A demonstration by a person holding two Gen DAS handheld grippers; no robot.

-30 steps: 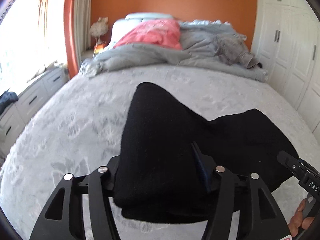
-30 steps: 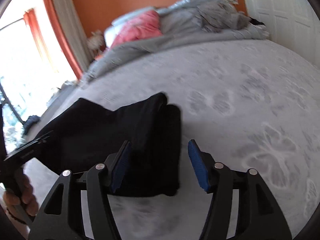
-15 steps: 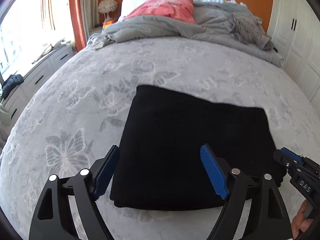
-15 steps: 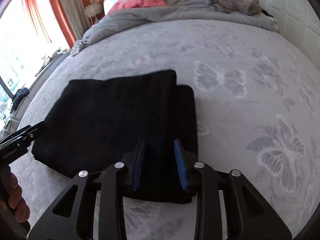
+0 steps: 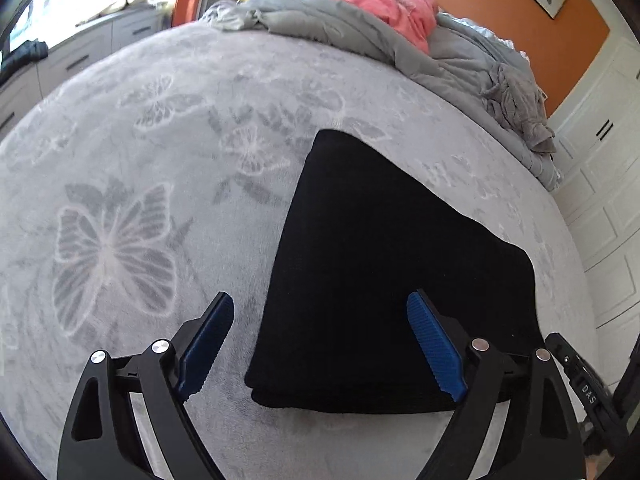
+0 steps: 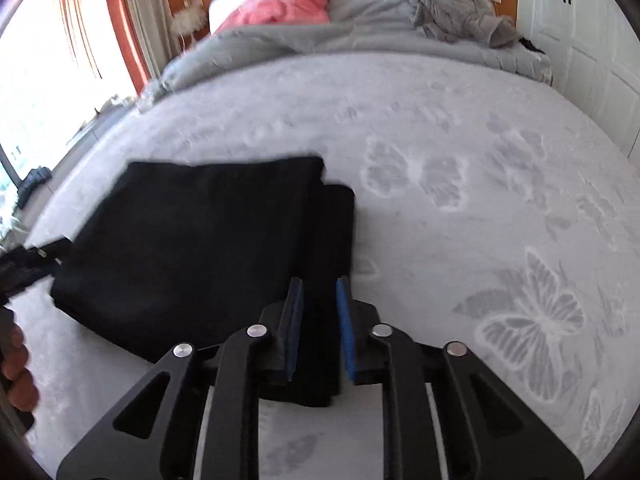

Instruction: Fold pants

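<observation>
**Black pants folded flat on a grey butterfly bedspread**

Grey bedspread (image 5: 168, 152), plush and printed with pale butterflies, fills most of both views; at its far end lies a heaped grey duvet (image 6: 360, 40) with a pink pillow (image 5: 384, 0) on it, against an orange wall (image 5: 552, 28); white wardrobe doors (image 6: 580, 40) stand along one side.

The pants (image 5: 384, 272) lie in a compact, roughly rectangular black fold on the bedspread, near the front edge of both views; in the right wrist view a narrower lower layer sticks out past the upper layer on the right-hand side.

The left gripper (image 5: 324, 344) hangs above the pants' near-left corner with its blue pads spread wide; the left pad (image 5: 208, 344) is over bare bedspread just beside the fold, the right pad over the black cloth; nothing is between them but air.

The right gripper (image 6: 318, 332) is at the near-right corner of the fold; its blue pads stand close together with a narrow gap, and the black cloth's protruding edge runs into that gap; whether the pads actually pinch the cloth cannot be told.
</observation>
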